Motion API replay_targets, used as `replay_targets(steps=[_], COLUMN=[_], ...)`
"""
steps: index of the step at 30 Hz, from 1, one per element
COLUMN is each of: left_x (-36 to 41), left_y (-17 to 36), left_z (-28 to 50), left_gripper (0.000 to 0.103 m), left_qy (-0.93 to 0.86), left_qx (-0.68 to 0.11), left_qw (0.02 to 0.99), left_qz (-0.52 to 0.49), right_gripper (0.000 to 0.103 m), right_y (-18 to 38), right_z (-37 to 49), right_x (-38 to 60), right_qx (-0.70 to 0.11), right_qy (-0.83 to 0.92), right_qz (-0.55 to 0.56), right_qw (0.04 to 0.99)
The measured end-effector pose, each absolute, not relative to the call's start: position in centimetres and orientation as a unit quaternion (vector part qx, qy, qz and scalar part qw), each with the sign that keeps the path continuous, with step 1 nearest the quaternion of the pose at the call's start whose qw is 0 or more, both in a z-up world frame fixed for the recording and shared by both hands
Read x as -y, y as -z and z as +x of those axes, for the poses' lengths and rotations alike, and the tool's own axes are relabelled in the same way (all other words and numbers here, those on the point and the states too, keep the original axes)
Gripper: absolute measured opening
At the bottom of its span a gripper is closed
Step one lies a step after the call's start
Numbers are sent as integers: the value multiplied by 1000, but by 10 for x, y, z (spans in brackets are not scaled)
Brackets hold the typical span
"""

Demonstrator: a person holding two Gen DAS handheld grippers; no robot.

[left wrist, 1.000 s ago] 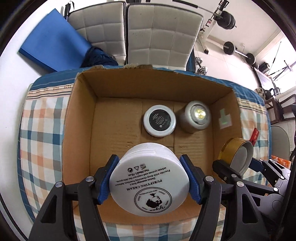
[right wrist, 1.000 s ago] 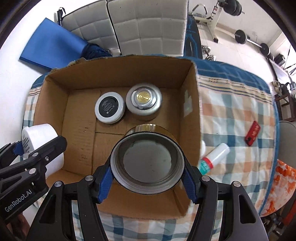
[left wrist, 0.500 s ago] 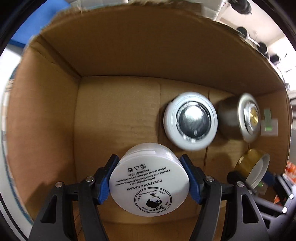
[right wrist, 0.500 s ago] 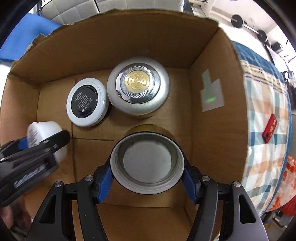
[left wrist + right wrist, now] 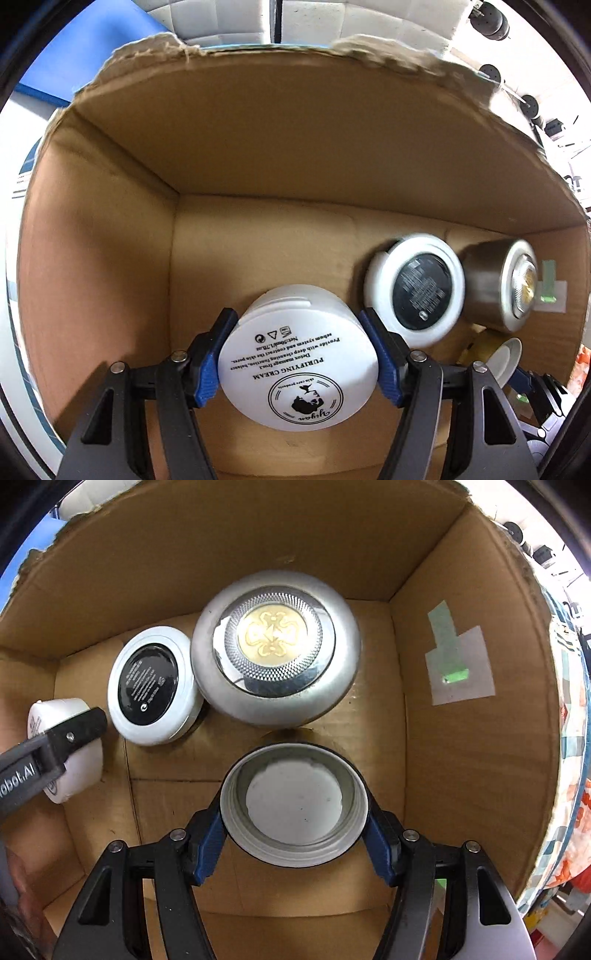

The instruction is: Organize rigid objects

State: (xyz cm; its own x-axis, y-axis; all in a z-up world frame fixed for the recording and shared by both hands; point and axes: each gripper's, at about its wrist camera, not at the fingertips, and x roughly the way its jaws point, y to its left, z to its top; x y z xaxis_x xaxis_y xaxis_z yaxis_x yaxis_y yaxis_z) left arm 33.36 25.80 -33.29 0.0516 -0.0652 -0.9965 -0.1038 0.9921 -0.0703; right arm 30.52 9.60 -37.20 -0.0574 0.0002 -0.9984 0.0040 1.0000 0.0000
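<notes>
My left gripper (image 5: 297, 360) is shut on a white cream jar (image 5: 299, 373), held bottom-up low inside the cardboard box (image 5: 258, 155), near its left wall. The jar also shows in the right wrist view (image 5: 70, 760). My right gripper (image 5: 293, 808) is shut on a gold jar (image 5: 293, 806) with a white underside, low inside the box (image 5: 461, 738) toward its right wall. That gold jar shows at the lower right in the left wrist view (image 5: 495, 354). A white jar with a black label (image 5: 151, 685) and a silver jar with a gold top (image 5: 275, 646) stand at the back of the box floor.
The box walls rise close around both grippers. A taped white patch (image 5: 458, 664) is on the right wall. A plaid cloth (image 5: 569, 738) lies outside the box on the right. White padded chairs (image 5: 266, 18) and a blue mat (image 5: 85, 51) are beyond it.
Both grippers have come down from above the box deep into it, each still holding its jar. The box walls and the two standing jars now loom larger.
</notes>
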Motion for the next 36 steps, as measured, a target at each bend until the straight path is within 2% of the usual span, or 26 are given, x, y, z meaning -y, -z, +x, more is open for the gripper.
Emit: replay_targets(steps=[11, 20, 23, 24, 29, 30, 31, 36], left_x=[-257, -274, -276, -280, -275, -276, -279, -277], left_y=[337, 320, 302, 300, 278, 275, 271, 251], left_z=[355, 338, 327, 319, 290, 293, 284, 248], left_gripper=[66, 67, 79, 86, 87, 92, 102, 103], left_qy=[-20, -22, -16, -19, -20, -22, -26, -42], left_qx=[-697, -710, -705, -702, -698, -696, -694, -679], left_qw=[716, 702, 706, 708, 713, 714, 716, 728], left_qz=[-37, -62, -71, -72, -72, -71, -70, -80], right_gripper=[69, 73, 81, 85, 101, 103, 103, 103], right_y=[388, 389, 376, 373, 357, 351, 345, 317], right_z=[318, 324, 317, 315, 304, 301, 299, 284], right_x=[-91, -78, -84, -85, -93, -95, -96, -98], right_qx=[-739, -753, -752, -753, -753, -751, -750, -737], right_qy=[16, 5, -7, -11, -33, -38, -43, -53], right_qz=[-4, 14, 20, 24, 25, 23, 22, 2], right_qw=[674, 658, 658, 658, 656, 659, 660, 674])
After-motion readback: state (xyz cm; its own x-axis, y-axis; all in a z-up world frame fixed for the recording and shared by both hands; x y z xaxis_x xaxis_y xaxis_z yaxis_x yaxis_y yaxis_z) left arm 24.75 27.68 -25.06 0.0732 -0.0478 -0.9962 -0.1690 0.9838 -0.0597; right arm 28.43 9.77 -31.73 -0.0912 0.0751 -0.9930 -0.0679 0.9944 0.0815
